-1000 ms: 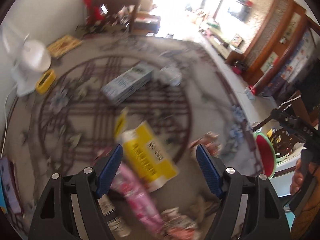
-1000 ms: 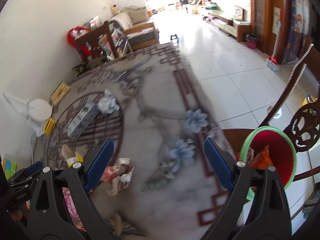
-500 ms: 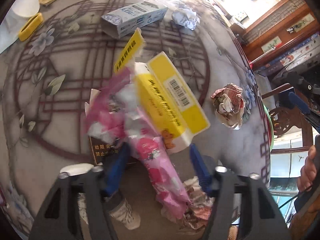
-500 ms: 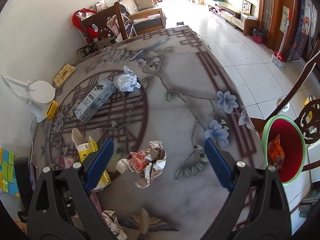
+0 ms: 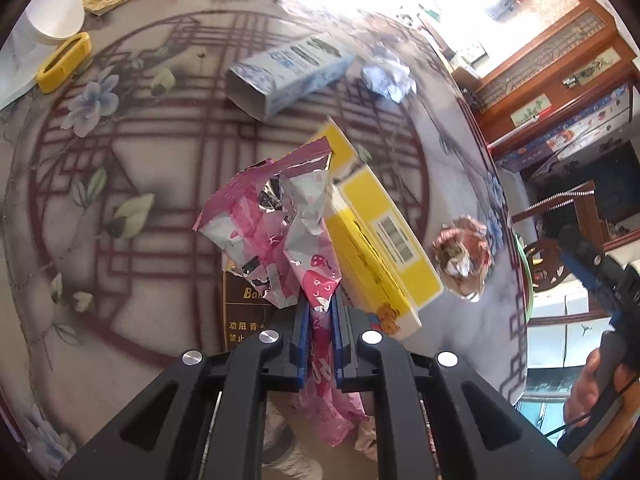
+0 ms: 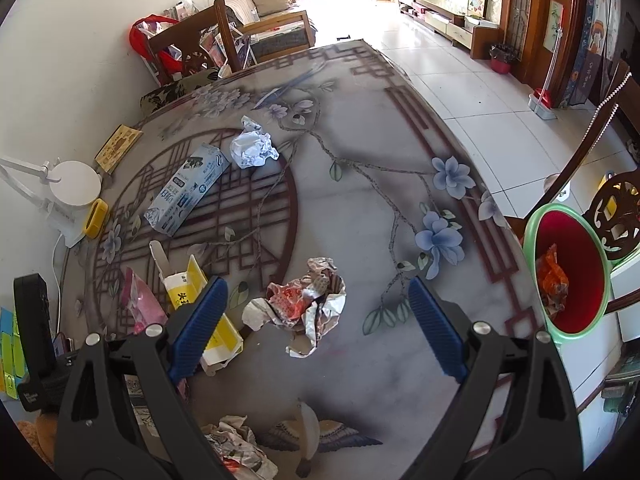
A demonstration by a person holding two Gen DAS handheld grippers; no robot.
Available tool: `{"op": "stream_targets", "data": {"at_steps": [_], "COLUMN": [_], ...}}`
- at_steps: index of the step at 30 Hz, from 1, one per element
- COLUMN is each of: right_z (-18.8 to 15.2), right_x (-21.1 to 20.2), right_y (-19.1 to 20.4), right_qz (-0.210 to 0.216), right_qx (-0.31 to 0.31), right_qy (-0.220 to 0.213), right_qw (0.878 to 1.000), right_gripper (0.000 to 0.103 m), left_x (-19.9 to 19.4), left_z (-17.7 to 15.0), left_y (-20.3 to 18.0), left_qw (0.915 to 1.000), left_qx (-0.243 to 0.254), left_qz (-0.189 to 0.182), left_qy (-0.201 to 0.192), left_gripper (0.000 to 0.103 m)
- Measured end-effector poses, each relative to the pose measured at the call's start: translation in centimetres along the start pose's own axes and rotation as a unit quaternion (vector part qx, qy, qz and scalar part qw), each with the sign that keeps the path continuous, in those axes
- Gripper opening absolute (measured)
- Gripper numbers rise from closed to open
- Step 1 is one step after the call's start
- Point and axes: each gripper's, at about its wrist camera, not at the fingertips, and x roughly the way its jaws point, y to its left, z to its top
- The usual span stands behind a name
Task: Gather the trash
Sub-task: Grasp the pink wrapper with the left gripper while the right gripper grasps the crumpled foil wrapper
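1. So the surface is a big table (image 6: 360, 216) with a glossy grey marble-look top, printed with dark red lattice lines, a big circle, and blue flowers on thin branches. It reflects a lot of window glare at the far end.
2. Room around it: pale tiled floor (image 6: 472, 80), white wall on one side, a dark wooden chair (image 6: 192, 48) with a red bag hanging on it, wood-panelled wall across the room.
3. The left gripper (image 5: 320, 328) has its blue ribbed pads pressed together on a pink wrapper (image 5: 280, 224). That's crinkly foil-lined plastic, silver inside, with little strawberry prints, and it sticks up above the pads.
4. Just beside the wrapper on the table lies a yellow carton (image 5: 380, 240), glossy cardboard, barcode label on top, one flap open.
5. The right gripper (image 6: 316, 320) is spread wide, hanging over the table. Between its fingers sits a crumpled wrapper ball (image 6: 308, 304), papery, red and white, with silvery bits.
6. More trash farther back: a long light-blue printed box (image 6: 186, 190) lying flat with an open end, and a scrunched white paper wad (image 6: 252, 146) just beside it.
7. Another crumpled printed wrapper (image 6: 236, 448) lies at the near edge, under the right gripper's body.
8. Off the table's edge there's a bin (image 6: 572, 280), green rim, red inside, round plastic, with an orange snack bag (image 6: 552, 276) in it.
9. Random stuff by the wall: a white round lamp base (image 6: 76, 184) and a small yellow plastic thing (image 6: 96, 218).
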Motion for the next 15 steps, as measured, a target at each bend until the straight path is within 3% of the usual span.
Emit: {"op": "stream_targets", "data": {"at_steps": [15], "right_z": [0.0], "right_x": [3.2], "right_y": [4.7], "right_qz": [0.03], "right_qx": [-0.045], "right_qy": [0.043], "right_qw": [0.998], "right_gripper": [0.09], "left_x": [-5.7], "left_z": [3.4], "left_y": [4.7], "left_qw": [0.9949], "left_qx": [-0.019], "left_qz": [0.037], "left_qy": [-0.092], "left_gripper": [0.007]}}
